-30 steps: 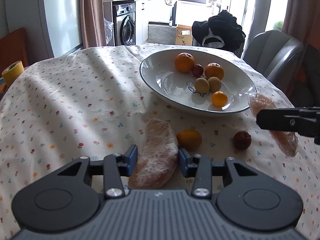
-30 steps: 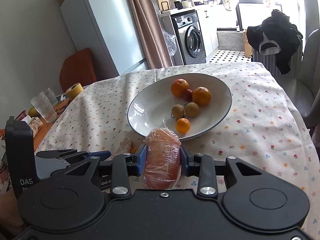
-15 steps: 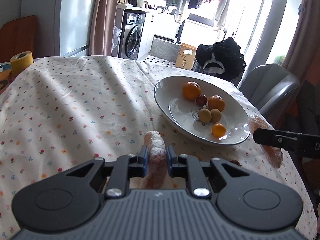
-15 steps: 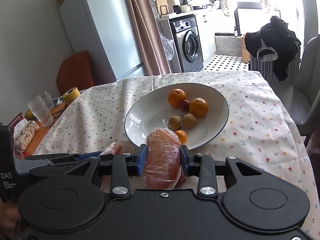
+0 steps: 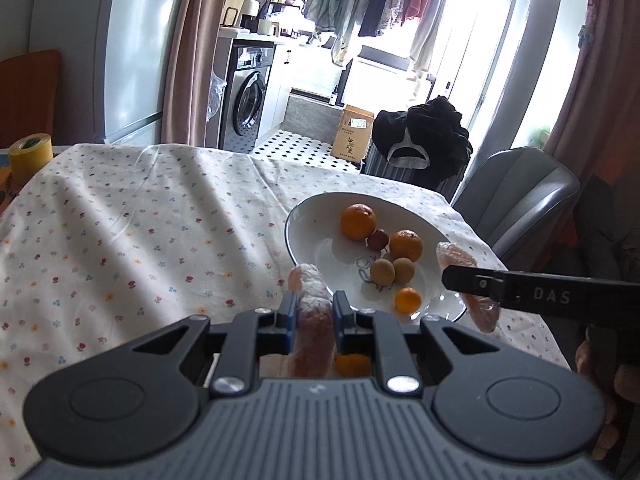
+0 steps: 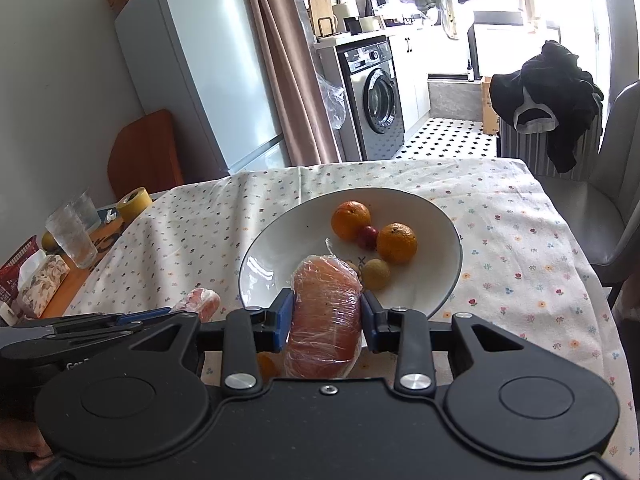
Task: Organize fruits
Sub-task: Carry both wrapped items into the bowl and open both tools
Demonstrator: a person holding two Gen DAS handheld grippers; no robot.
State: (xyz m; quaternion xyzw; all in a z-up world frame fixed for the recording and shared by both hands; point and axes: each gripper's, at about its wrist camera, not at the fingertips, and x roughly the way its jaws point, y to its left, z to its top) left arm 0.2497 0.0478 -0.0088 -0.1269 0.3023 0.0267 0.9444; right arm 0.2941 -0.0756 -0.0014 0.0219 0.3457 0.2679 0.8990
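Left gripper (image 5: 314,312): blue pads pinched tight on a slim wrapped fruit (image 5: 313,312), reddish-orange under cling film. Jaws nearly together, only the narrow body of the fruit between them. The fruit runs along the line of the fingers, its far end poking out past the pads toward the near rim of the bowl (image 5: 298,248). It hangs off the tablecloth (image 5: 140,240), lifted clear. Below it, between the finger arms, a small orange (image 5: 352,363) lies on the cloth.

Right gripper (image 6: 326,314): jaws set wider, clamped on a fatter wrapped fruit (image 6: 325,316), also orange-red in cling film. Pads press both flanks; the film creases at the contact. This fruit is held over the near rim of the bowl, its front end covering part of the bowl's inside. A twist of film sticks up at the far end.

From the left wrist view, the right gripper's finger crosses in from the right, with its fruit showing above and below it beside the bowl's right rim.

Bowl contents, right wrist view: two large oranges (image 6: 351,219), a small dark red fruit (image 6: 367,236) between them, a pale yellowish round fruit (image 6: 377,273). Left wrist view adds a second pale one and a small orange (image 5: 408,300) near the front.

A person's fingers (image 5: 592,364) show at the right edge, behind the right gripper's body.
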